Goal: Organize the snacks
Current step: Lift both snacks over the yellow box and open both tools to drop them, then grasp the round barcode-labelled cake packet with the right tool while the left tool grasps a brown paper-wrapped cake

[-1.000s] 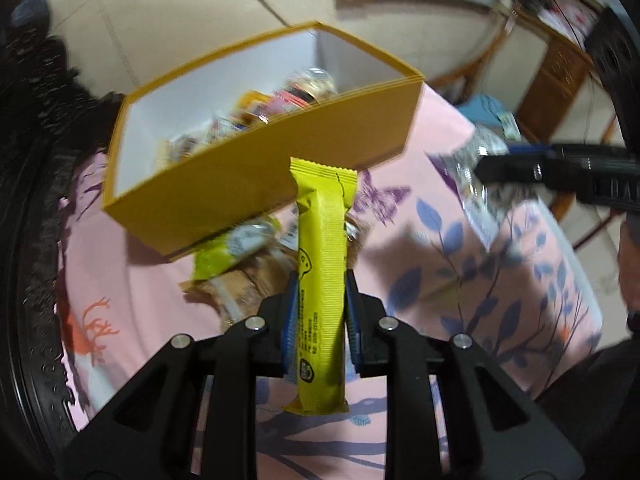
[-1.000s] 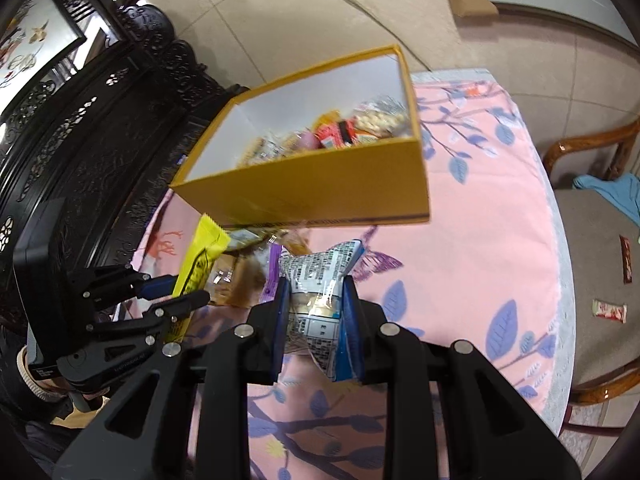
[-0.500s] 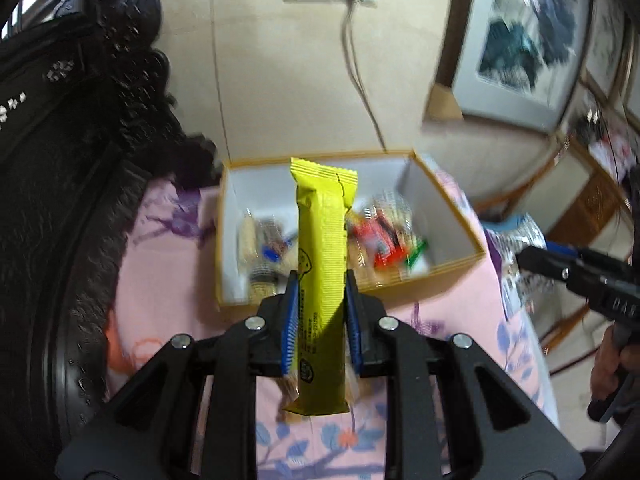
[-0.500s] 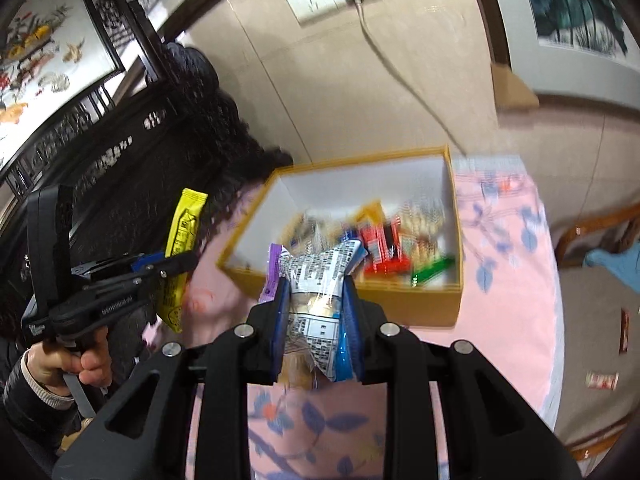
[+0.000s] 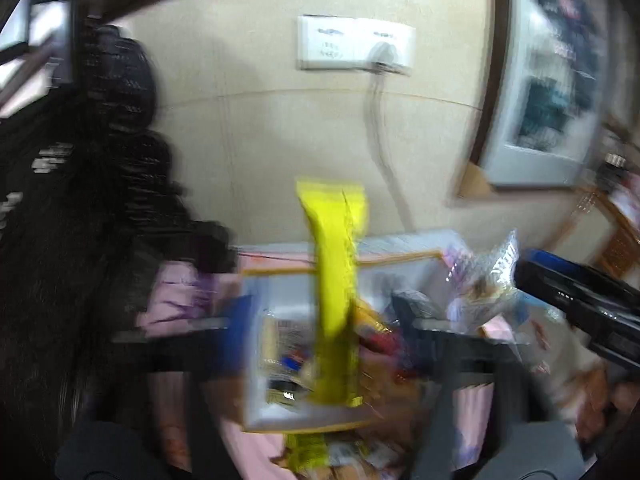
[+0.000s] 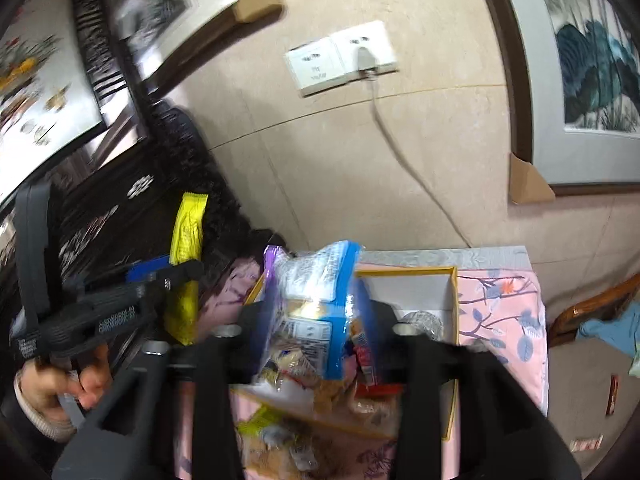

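Snacks (image 6: 360,364) lie heaped in a yellow-rimmed box (image 6: 453,320) on the worktop (image 6: 500,320), which carries a pink flowered cloth. Through heavy blur we see the left tongs (image 5: 320,320) standing wide, with a gap on each side of a long yellow packet (image 5: 334,300) that hangs upright between the fingers, over the box. The right tongs (image 6: 314,312) also look spread. A silver and blue packet (image 6: 312,280) sits tilted between their fingers, above the box's near half, and we cannot tell whether the pads touch it. Loose wrappers (image 6: 280,436) lie on the cloth just in front of the box. A wall socket (image 6: 340,60) sits behind the worktop.
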`<state>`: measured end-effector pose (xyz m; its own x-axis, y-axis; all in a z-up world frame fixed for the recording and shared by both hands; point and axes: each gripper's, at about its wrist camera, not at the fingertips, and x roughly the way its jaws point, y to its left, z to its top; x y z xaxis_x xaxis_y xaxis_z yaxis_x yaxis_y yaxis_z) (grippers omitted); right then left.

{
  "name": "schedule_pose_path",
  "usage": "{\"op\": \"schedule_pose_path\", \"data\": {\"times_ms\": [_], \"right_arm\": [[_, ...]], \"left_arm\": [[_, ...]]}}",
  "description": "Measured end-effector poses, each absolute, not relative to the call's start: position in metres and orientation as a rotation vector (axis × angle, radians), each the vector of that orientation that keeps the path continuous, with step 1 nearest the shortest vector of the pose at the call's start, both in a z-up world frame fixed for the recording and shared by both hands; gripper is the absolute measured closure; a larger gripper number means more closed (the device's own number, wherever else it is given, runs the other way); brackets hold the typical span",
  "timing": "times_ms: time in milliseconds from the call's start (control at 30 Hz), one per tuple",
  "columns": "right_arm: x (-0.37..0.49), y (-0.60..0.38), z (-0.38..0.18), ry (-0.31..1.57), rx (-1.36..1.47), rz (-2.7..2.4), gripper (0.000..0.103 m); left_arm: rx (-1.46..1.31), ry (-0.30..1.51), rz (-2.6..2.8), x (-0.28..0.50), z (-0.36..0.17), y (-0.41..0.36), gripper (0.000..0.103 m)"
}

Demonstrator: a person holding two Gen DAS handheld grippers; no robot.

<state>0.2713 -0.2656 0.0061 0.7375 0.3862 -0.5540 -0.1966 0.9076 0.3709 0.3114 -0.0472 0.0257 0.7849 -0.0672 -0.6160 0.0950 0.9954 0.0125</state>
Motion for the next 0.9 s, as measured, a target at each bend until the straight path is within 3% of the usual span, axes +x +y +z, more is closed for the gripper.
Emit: {"op": "schedule_pose_path", "data": {"times_ms": [133,233,400,567,700,900], "right_arm": [[0.249,-0.273,0.013,0.618,0.305,0.304,0.027],[0.231,-0.277,-0.003,0.669,0.307,0.268,0.004],[0.196,-0.274,-0.007,0.662,0.209,0.161,0.004],[0.144,-0.264,0.032,0.365,0.093,0.103,0.001],[0.156,-0.27,-0.042,0.668,0.298,0.155,0.001],[0.149,-0.23,-0.133,0.907,0.128,0.255,0.001]], "left_arm": [[-0.019,0.561,-0.091,0.286,0.039,-0.034,0.004],[-0.044,0.598,-0.081,0.27,0.026,-0.021,0.003],[-0.102,0.651,-0.053,0.237,-0.003,0.003,0.003],[-0.198,0.598,-0.044,0.197,-0.007,0.022,0.002],[-0.202,0.654,-0.039,0.178,-0.034,0.024,0.002],[-0.155,0.78,-0.014,0.145,-0.078,0.027,0.002]]}}
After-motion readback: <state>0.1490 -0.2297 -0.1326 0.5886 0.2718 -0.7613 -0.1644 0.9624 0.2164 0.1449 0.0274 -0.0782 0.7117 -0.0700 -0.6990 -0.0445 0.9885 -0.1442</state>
